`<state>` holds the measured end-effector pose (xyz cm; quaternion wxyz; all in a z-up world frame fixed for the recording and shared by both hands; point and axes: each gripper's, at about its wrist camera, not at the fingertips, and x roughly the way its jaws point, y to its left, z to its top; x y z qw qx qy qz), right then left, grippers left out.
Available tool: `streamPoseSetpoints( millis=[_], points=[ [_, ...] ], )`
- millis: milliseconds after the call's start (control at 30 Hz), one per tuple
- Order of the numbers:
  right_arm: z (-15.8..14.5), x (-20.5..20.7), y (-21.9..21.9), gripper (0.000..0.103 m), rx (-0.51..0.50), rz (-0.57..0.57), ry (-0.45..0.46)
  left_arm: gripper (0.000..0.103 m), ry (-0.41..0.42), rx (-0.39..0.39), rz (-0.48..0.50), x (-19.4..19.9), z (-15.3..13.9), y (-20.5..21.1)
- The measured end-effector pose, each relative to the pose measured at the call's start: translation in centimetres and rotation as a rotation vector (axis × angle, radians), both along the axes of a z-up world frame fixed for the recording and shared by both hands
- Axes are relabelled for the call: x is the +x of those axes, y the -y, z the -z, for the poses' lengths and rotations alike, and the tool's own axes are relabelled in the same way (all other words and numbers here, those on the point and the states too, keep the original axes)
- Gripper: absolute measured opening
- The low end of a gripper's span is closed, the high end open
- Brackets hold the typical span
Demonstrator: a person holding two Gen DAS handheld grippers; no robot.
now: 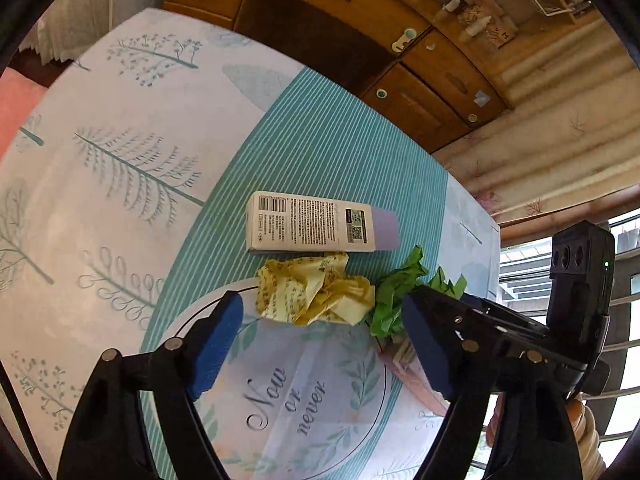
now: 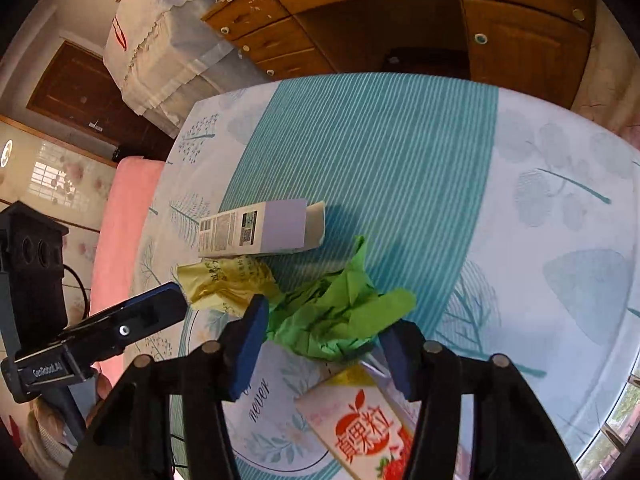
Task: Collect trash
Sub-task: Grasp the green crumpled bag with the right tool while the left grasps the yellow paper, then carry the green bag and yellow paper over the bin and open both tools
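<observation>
A crumpled yellow paper lies on the tablecloth, just ahead of my left gripper, which stands open with its blue pads clear of the paper on both sides. A crumpled green paper lies to its right. My right gripper straddles the green paper with narrow jaws, and the paper fills the gap. I see no firm squeeze. A white and lilac carton lies flat just beyond both papers. A juice carton with red fruit print lies under the right gripper.
The round table wears a teal-striped, leaf-printed cloth. A wooden cabinet stands behind the table. A pink cushion sits at the left edge. The left gripper's body reaches in beside the yellow paper. A window lies at the right.
</observation>
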<state>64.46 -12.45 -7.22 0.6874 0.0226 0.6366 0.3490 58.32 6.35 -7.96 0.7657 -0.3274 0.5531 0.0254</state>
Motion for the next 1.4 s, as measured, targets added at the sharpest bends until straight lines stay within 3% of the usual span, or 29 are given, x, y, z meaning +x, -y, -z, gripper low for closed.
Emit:
streamPoseSetpoints(
  millis=[167, 233, 400, 567, 667, 1033, 1200, 1400],
  points=[
    [1.0, 0.1, -0.4, 0.038, 0.007, -0.029, -0.018, 0.066, -0.035, -0.042, -0.006, 0.7, 2.2, 0.4],
    [1.1, 0.1, -0.4, 0.037, 0.016, -0.033, -0.018, 0.049, -0.037, -0.065, -0.009, 0.8, 2.8, 0.4],
    [1.0, -0.1, -0.3, 0.035, 0.013, -0.044, 0.004, 0.048, -0.028, -0.1, -0.032, 0.6, 3.6, 0.3],
    [0.8, -0.5, -0.5, 0.032, 0.015, -0.058, 0.031, 0.036, -0.001, -0.047, -0.008, -0.2, 2.6, 0.6],
    [-0.1, -1.4, -0.5, 0.025, 0.025, -0.072, 0.062, 0.034, 0.036, 0.017, 0.003, -1.1, 1.1, 0.6],
    [-8.0, -7.4, 0.0, 0.024, 0.134, -0.084, 0.204, 0.033, 0.156, 0.118, -0.018, -8.7, -7.7, 0.5],
    [-11.4, -12.8, 0.5, 0.024, 0.173, -0.077, 0.238, 0.034, 0.207, 0.172, 0.001, -15.6, -11.8, 0.3],
    [-14.4, -21.6, 0.8, 0.024, 0.167, -0.04, 0.274, 0.034, 0.253, 0.158, 0.03, -23.8, -14.3, -1.1]
  ],
)
